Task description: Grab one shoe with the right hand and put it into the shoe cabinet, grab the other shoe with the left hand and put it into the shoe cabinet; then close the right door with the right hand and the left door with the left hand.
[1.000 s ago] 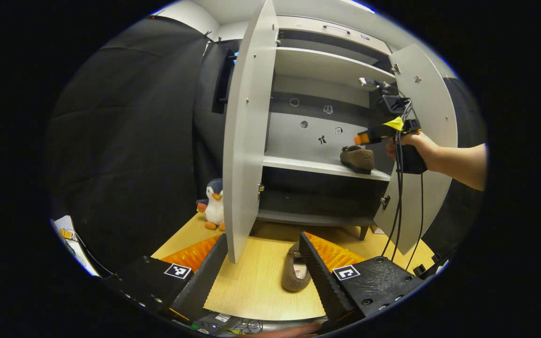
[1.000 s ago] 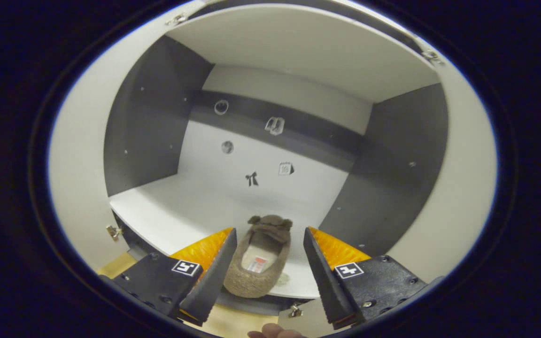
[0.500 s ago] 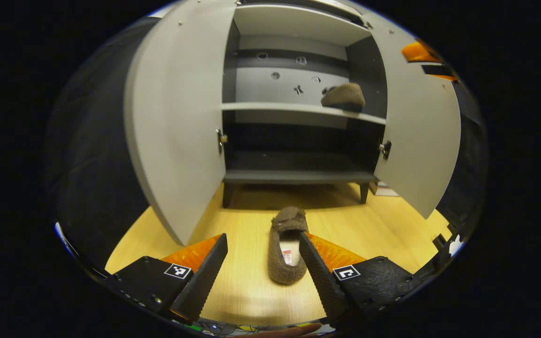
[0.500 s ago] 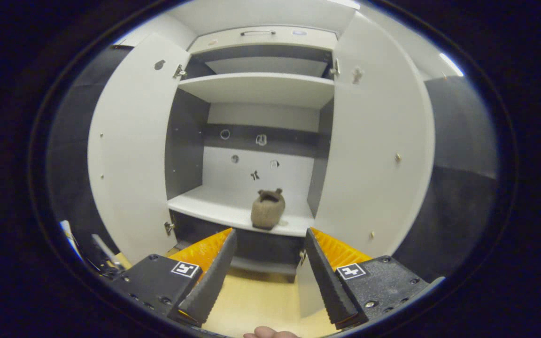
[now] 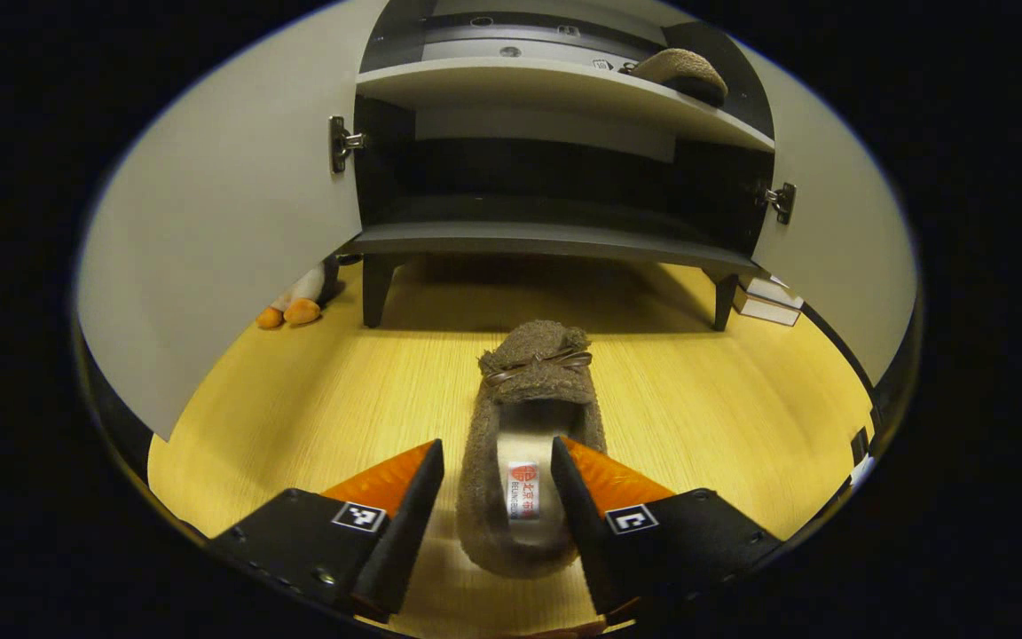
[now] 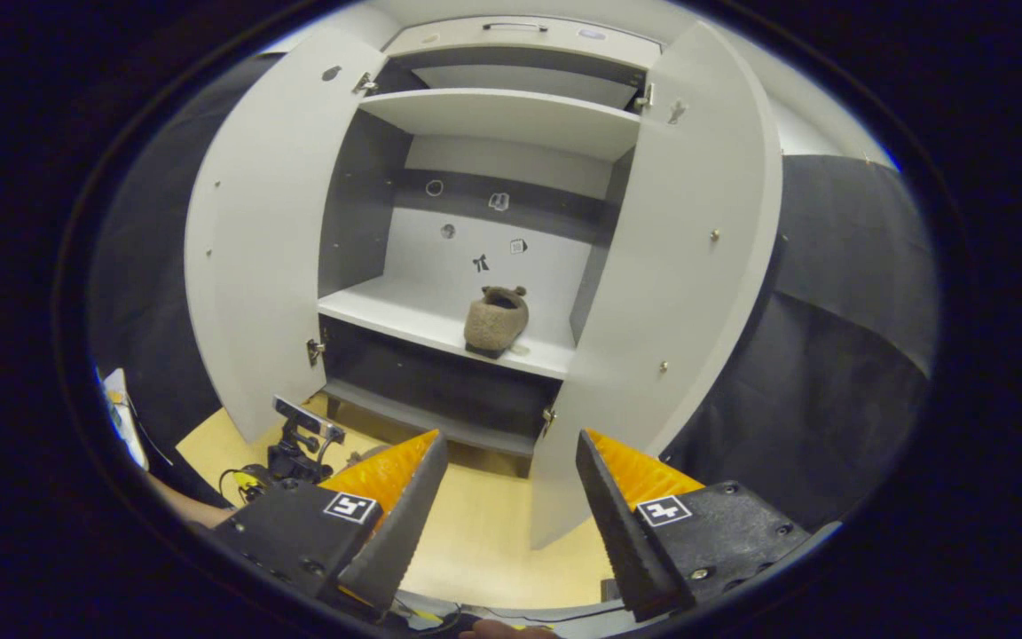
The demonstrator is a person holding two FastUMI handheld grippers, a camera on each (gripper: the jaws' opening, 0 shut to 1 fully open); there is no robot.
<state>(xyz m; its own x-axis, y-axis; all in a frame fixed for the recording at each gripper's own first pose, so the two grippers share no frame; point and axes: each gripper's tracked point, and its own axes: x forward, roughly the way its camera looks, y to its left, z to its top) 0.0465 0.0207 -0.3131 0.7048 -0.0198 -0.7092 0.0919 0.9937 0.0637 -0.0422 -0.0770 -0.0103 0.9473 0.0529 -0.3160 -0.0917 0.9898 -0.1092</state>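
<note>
So the brown fuzzy shoe on the floor (image 5: 524, 444) is lying on the wood floor (image 5: 298, 399) in front of the shoe cabinet (image 5: 555, 240), toe with the little bow pointing at the cabinet, heel toward me. In the left gripper view my left gripper (image 5: 498, 497) is right down over the heel end with its jaws spread. One finger sits just outside the shoe's left edge, the other looks like it's over the opening near the insole label. I can't tell if either finger is actually touching it, but nothing's clamped.

The other shoe (image 6: 495, 320) is already up on the white middle shelf (image 6: 404, 319), toward its right side, heel facing out. In the left gripper view I can see it too, at the top, on that same shelf.

My right gripper (image 6: 511, 497) is well back from the cabinet, jaws apart, holding nothing, looking straight at the open front.

Both doors are wide open: the left door (image 6: 254, 266) and the right door (image 6: 680, 266) swing out on either side. There's a plush penguin (image 5: 298, 297) peeking out on the floor behind the left door, and a couple of flat white boxes (image 5: 768, 302) by the cabinet's right leg.
</note>
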